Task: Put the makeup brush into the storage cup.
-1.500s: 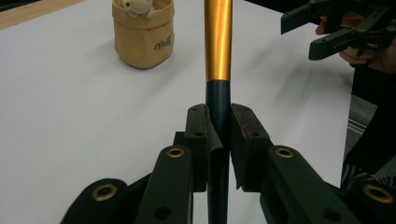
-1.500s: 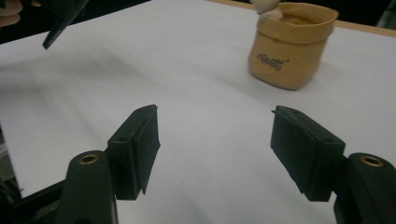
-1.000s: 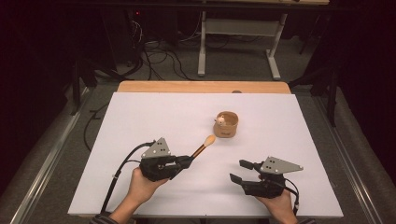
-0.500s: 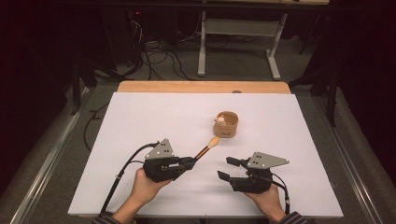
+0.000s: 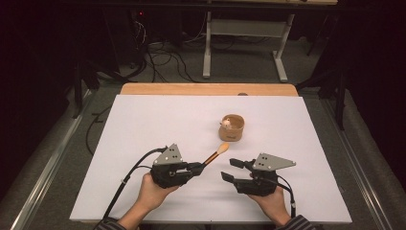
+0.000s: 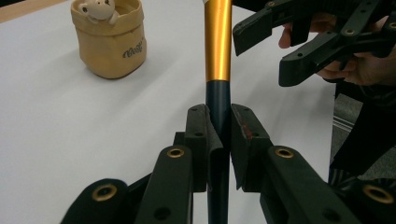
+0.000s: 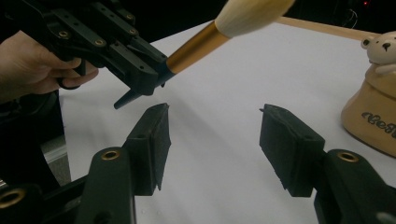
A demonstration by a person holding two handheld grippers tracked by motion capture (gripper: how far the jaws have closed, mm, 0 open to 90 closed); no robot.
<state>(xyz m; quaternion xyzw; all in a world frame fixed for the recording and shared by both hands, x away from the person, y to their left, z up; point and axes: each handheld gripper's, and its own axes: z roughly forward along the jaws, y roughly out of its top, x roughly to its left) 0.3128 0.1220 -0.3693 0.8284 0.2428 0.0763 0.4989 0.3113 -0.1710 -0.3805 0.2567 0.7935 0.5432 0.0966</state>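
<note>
Left claw (image 5: 200,166) clamps a light, stiff makeup brush (image 5: 215,153) by its dark handle; right claw (image 5: 231,169), empty, has just been closing partway beside it.

White table (image 5: 143,124), small pot (image 5: 232,128)

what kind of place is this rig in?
Likely a lab or recording workshop, not a home: a white-covered table lit in a dark room, loose cables on the floor behind it, and a metal stand frame beyond.
</note>
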